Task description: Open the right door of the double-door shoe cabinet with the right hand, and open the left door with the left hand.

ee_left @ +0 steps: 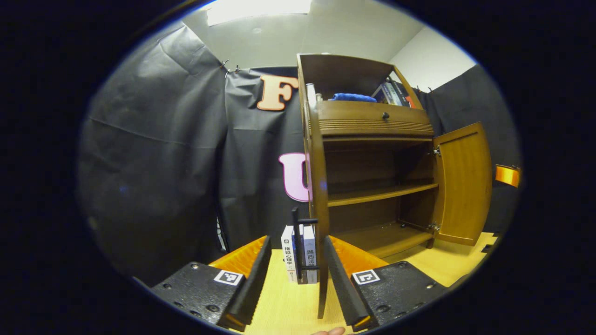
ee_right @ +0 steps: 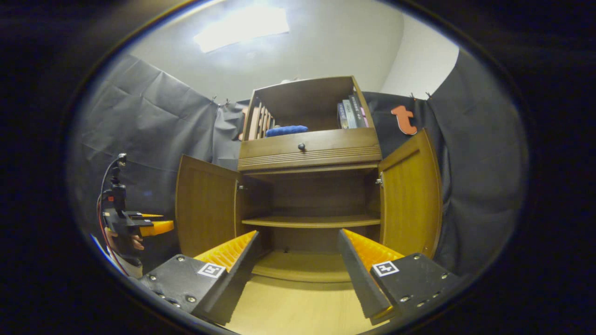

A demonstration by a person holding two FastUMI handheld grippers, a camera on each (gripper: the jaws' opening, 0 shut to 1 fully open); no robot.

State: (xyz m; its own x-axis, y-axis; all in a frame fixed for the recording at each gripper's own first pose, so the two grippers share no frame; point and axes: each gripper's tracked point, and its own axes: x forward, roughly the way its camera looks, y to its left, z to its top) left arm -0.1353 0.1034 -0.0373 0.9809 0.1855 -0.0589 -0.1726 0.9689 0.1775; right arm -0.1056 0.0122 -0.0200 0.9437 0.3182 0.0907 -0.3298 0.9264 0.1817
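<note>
Nearest me, my left claw (ee_left: 295,274) has its fingers spread apart with the edge of the left door (ee_left: 319,195) standing between them, though I cannot tell whether either finger touches it. My right claw (ee_right: 298,274) is also spread and holds nothing, hanging in front of the open cupboard. In the right gripper view the shoe cabinet (ee_right: 308,153) stands just beyond on the pale wooden worktop (ee_right: 288,307), both doors swung outward: the left door (ee_right: 207,207) and the right door (ee_right: 409,195) are well apart, with the inner shelf (ee_right: 311,222) bare between them. I judge both openings to be done, so the next move calls only for drawing the left claw back off the door edge without dragging it shut. Beside the cabinet's left side two books (ee_left: 300,253) stand in a dark rack. Farther up sit a drawer with a small knob (ee_right: 301,147), a blue cloth (ee_right: 286,130) and more books (ee_right: 351,114). Black cloth walls the booth, under a white ceiling with a lit panel (ee_right: 242,28).
</note>
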